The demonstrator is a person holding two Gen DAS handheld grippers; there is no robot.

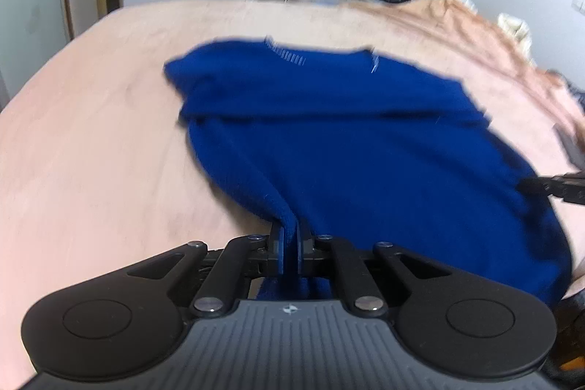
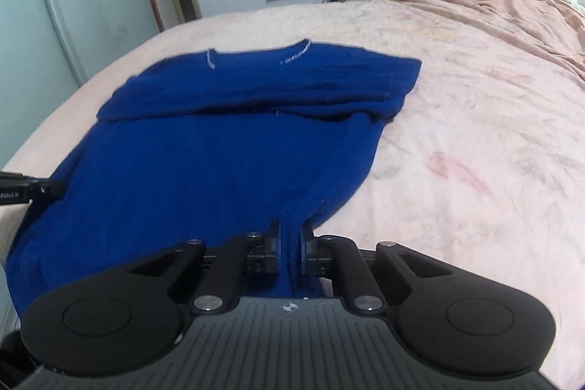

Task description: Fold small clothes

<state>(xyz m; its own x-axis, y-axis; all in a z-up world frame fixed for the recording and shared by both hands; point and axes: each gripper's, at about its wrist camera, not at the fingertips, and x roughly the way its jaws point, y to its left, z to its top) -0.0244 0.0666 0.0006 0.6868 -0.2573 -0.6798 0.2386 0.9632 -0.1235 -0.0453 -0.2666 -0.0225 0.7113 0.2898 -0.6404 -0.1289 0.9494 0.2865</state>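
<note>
With both near corners of the blue shirt point(image 2: 204, 148) already caught, the fold could begin. The left gripper point(image 1: 290, 243) was pinching a bunched ridge of hem between its pads, and the right gripper point(image 2: 290, 243) was pinching the opposite hem corner likewise. Ahead of both grippers the shirt lay flat on the pink bedspread point(image 2: 457, 119), its sleeves turned in across the chest and its collar farthest away. Judged from this, both corners should be lifted together, kept level and taut, then carried forward toward the collar so the hem lands square without dragging the folded sleeves.
</note>
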